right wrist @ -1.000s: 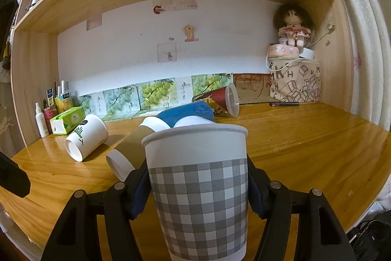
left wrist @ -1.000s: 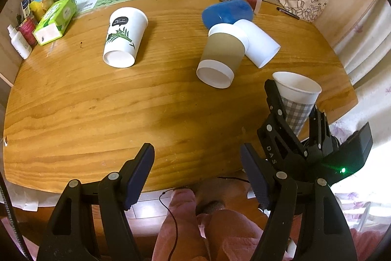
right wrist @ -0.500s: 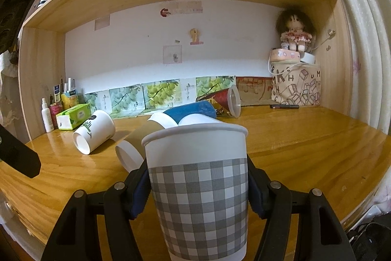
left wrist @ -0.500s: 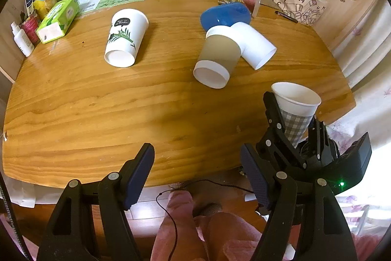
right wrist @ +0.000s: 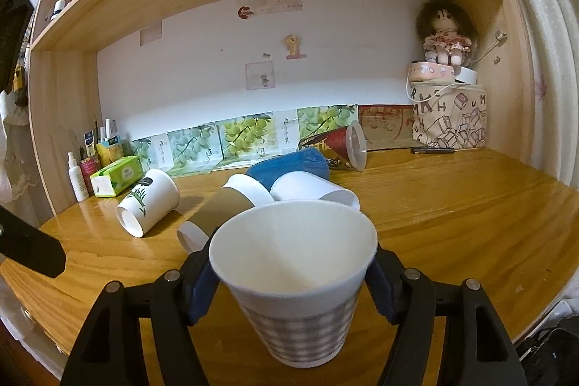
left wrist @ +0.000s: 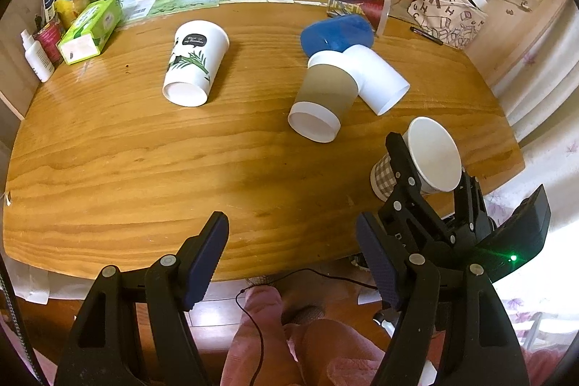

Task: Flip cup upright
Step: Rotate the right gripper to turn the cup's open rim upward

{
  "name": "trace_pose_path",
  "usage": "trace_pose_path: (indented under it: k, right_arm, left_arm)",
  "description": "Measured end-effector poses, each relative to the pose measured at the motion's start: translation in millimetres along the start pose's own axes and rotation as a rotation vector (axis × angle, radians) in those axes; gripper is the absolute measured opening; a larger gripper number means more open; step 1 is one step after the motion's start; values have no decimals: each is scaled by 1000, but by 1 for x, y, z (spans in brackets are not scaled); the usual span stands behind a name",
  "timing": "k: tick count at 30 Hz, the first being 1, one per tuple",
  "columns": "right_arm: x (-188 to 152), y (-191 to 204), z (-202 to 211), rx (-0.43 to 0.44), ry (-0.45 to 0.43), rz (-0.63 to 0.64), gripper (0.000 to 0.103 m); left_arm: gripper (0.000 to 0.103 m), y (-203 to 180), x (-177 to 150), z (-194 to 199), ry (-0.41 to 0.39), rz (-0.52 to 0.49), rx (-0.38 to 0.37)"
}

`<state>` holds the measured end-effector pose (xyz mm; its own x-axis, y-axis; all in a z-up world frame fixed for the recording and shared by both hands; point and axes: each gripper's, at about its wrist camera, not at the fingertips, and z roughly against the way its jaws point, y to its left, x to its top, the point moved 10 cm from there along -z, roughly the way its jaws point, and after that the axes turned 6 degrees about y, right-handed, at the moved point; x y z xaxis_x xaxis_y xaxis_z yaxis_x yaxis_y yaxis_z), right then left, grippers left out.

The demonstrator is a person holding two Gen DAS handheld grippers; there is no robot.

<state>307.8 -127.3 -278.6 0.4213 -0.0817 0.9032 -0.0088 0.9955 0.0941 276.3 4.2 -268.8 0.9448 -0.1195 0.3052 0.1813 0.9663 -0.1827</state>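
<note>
Right wrist view shows the right gripper (right wrist: 293, 277) clamped on the checked paper cup (right wrist: 300, 281), one finger pressed to each side of its wall, mouth up and tipped toward the camera so the white inside shows. Seen from the left wrist, that cup (left wrist: 430, 161) sits near the right end of the desk's (left wrist: 144, 169) front edge; whether its base touches the wood I cannot tell. The left gripper (left wrist: 293, 259) hangs over the front edge with its jaws spread wide and nothing between them. Four more cups lie on their sides toward the middle and back of the desk: a white leaf-print cup (left wrist: 195, 64) left of centre, a brown-sleeved cup (left wrist: 324, 96) touching a plain white cup (left wrist: 380, 78), and a blue cup (left wrist: 336, 33) just behind them. A green tissue box (left wrist: 90, 29) stands at the back left corner.
</note>
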Motion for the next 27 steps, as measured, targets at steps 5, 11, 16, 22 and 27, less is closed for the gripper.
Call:
trace_pose_path:
  k: [5, 11, 16, 22, 27]
  right_arm:
    - [2, 3, -2, 13, 7, 10, 68]
    - [1, 4, -2, 19, 37, 12, 68]
    - [0, 3, -3, 15, 81, 3, 68]
    - [-6, 1, -9, 8, 192, -7, 69]
    - [-27, -2, -19, 31, 393, -73, 77]
  left_arm:
    - [76, 1, 2, 3, -9, 9, -4]
    - [76, -1, 8, 6, -14, 13, -25]
    - [76, -4, 19, 6, -9, 3, -47]
    - [76, -10, 36, 1, 14, -25, -83]
    - [76, -14, 53, -2, 31, -46, -134]
